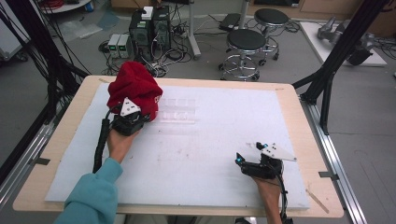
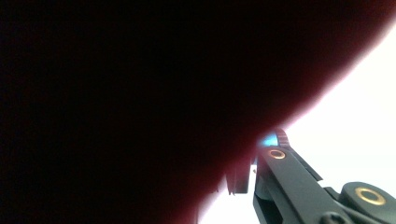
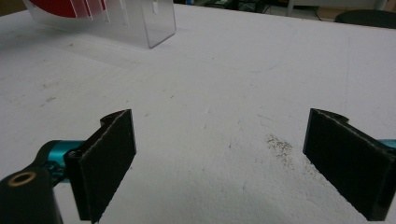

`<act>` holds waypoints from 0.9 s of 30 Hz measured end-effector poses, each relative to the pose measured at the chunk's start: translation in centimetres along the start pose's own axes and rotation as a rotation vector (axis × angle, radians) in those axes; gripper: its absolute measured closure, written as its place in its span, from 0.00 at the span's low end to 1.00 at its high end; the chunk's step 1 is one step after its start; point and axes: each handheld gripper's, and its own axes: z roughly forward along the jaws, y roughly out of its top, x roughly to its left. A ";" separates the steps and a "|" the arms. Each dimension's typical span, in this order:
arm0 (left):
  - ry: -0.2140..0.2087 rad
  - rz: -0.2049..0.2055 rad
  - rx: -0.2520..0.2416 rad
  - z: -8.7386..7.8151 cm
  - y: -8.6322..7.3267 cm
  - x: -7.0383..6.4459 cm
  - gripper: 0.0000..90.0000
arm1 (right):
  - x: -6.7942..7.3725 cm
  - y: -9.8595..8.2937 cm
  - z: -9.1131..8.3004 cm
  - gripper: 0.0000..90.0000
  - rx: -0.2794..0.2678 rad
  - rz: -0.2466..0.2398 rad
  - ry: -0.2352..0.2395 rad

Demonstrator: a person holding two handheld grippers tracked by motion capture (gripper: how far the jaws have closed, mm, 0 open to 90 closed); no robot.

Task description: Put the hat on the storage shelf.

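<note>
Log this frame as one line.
left gripper: holding red beanie beside clear organizer | right gripper: open, idle on white mat

Wooden table [image 1: 299, 116], pale top, rounded corners. White foam sheet [image 1: 224, 140] covers most of top; bare wood margin on all sides. Sheet surface scuffed, faint stains near centre, dark speckles [image 3: 280, 145] in right gripper view. Clear plastic organiser [image 1: 177, 112] lies on sheet, rear left of centre. Red knit hat [image 1: 134, 88] sits at organiser's left end; whether it rests on sheet cannot be told.
</note>
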 end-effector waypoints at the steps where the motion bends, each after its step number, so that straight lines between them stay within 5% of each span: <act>1: -0.001 0.002 0.001 0.0 0.0 0.0 0.94 | 0.0 0.0 0.0 0.09 0.000 -0.005 0.000; 5: -0.002 0.015 0.008 0.0 0.0 0.0 0.91 | 0.1 0.0 0.0 0.09 0.005 -0.012 -0.001; 9: 0.019 0.017 0.023 -0.4 0.1 -0.1 0.66 | 0.1 0.0 0.0 0.09 0.009 -0.009 0.005; 19: -0.049 -0.045 -0.019 -3.4 -1.1 0.1 0.22 | 0.2 0.0 0.1 0.09 0.009 -0.027 0.017; 27: -0.157 -0.050 -0.092 -7.7 -5.0 1.3 0.22 | 0.1 0.0 0.1 0.09 0.010 -0.013 0.026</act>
